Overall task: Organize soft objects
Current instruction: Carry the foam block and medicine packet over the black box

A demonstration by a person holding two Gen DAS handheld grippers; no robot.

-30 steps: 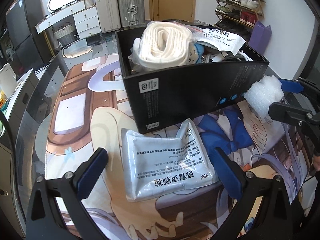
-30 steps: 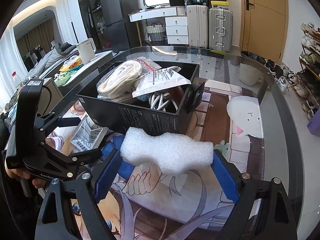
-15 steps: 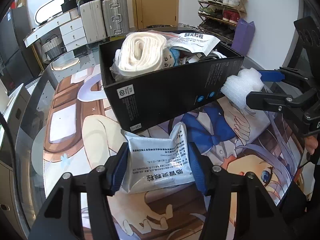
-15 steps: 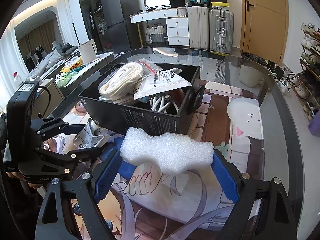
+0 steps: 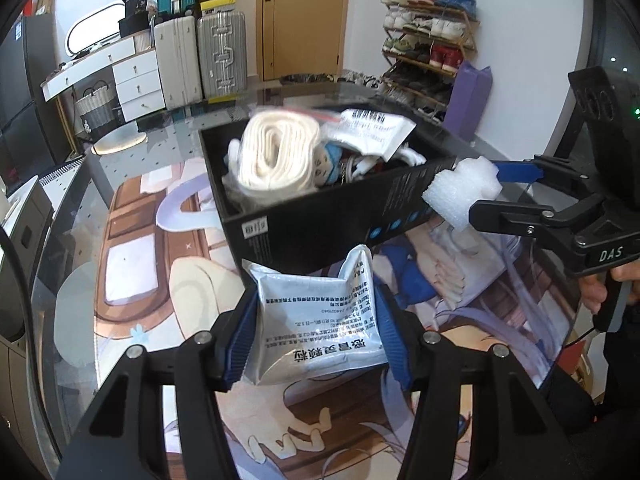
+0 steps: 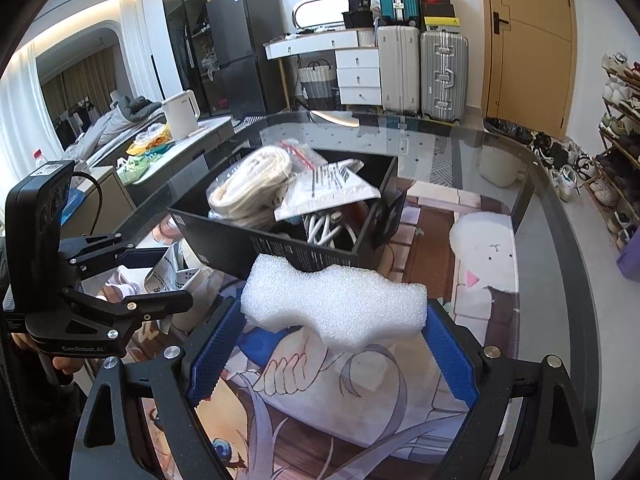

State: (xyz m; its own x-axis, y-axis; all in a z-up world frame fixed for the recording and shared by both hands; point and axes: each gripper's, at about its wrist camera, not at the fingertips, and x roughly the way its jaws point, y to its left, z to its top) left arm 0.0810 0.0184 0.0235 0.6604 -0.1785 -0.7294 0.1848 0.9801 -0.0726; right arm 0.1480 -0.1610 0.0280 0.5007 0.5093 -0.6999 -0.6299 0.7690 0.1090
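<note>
Limp, slippery pouch (image 5: pixel 316 320) is pinched by left claw (image 5: pixel 316 332); light squashy foam (image 6: pixel 334 306) is clamped by right claw (image 6: pixel 332 344), box (image 6: pixel 280 246) ahead.

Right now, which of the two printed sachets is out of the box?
The silver sachet pinched in the left claw, in front of the black box; the white sachet lies inside the box.

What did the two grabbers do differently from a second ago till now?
The left gripper was open around the silver pouch lying on the mat; it has closed on the pouch and lifted it up toward the black box. The right gripper kept its hold on the white foam piece beside the box, hardly moving. The box and the things inside it stayed put.
</note>
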